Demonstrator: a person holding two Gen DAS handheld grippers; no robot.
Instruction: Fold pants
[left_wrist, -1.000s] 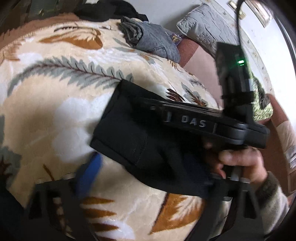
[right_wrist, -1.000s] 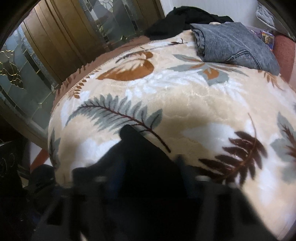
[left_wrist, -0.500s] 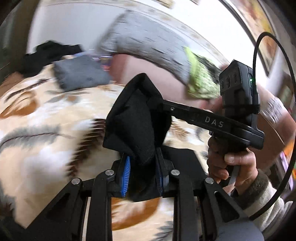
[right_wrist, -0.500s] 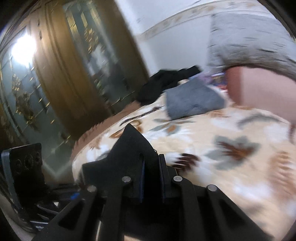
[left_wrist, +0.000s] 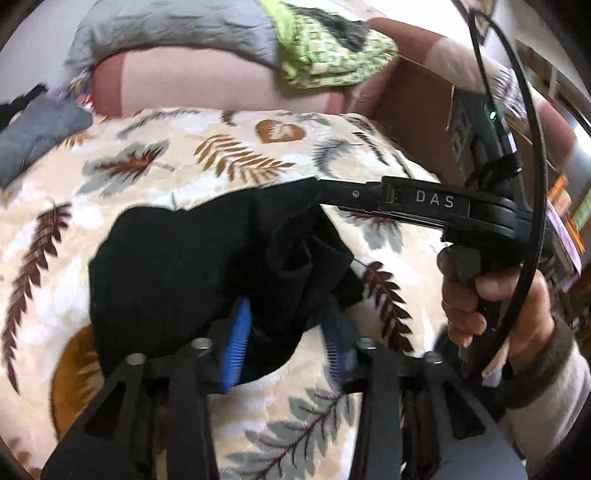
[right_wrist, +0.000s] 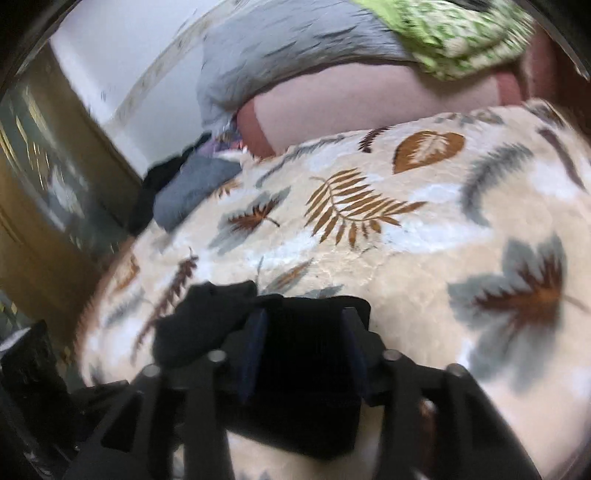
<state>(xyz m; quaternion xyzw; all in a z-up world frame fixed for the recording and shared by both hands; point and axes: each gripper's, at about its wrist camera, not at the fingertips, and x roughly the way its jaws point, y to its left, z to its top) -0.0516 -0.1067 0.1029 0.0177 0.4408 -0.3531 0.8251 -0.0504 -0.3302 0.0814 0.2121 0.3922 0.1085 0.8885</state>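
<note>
The folded black pants (left_wrist: 184, 266) lie in a bundle on the leaf-patterned blanket (left_wrist: 221, 155). My left gripper (left_wrist: 284, 343) stands partly open, its blue pads (left_wrist: 236, 343) on either side of the bundle's near edge. My right gripper (left_wrist: 369, 192) reaches in from the right over the bundle's far edge, held by a hand. In the right wrist view the pants (right_wrist: 207, 317) fill the gap of the right gripper (right_wrist: 303, 354), whose jaws stand apart around the cloth.
Folded grey jeans (left_wrist: 33, 136) and a dark garment (right_wrist: 162, 184) lie at the far left of the bed. A grey pillow (left_wrist: 177, 26) and a green cloth (left_wrist: 325, 48) lie behind. A wooden door (right_wrist: 44, 192) stands left.
Both grippers lifted the bundle off the blanket, swung it toward the pillow side, and lowered it onto the blanket. The jaws now stand wider than half a second ago.
</note>
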